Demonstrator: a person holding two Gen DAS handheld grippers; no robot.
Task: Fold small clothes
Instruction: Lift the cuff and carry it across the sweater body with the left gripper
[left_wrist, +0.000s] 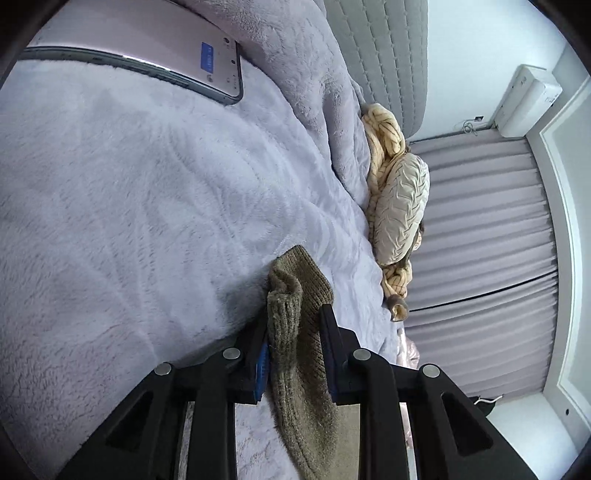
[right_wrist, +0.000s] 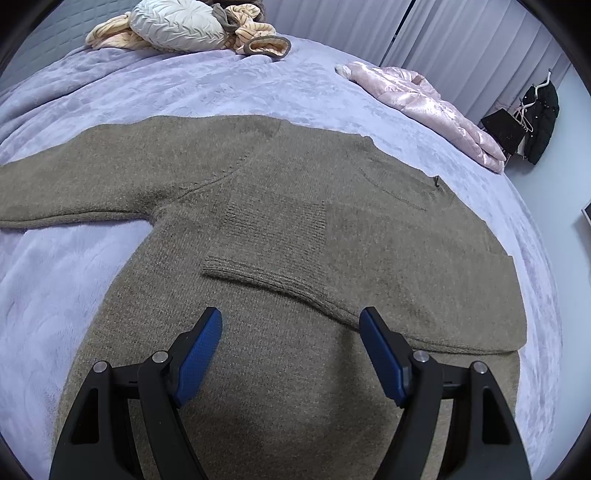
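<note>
An olive-brown knit sweater (right_wrist: 295, 229) lies flat on the lilac fleece blanket (right_wrist: 147, 88). One sleeve is folded across its body, the other stretches out to the left. My right gripper (right_wrist: 291, 325) is open and empty, hovering just above the sweater's lower body. My left gripper (left_wrist: 295, 314) is shut on a sleeve cuff of the sweater (left_wrist: 295, 332), which bunches up between the blue pads and hangs down toward the blanket (left_wrist: 147, 184).
A laptop (left_wrist: 147, 48) lies on the blanket at the upper left of the left wrist view. A cream pillow (right_wrist: 177, 26) and a yellow knit (right_wrist: 258, 40) sit at the bed's far end. A pink puffer jacket (right_wrist: 436, 107) lies at the right edge. Curtains (left_wrist: 480, 221) hang beyond.
</note>
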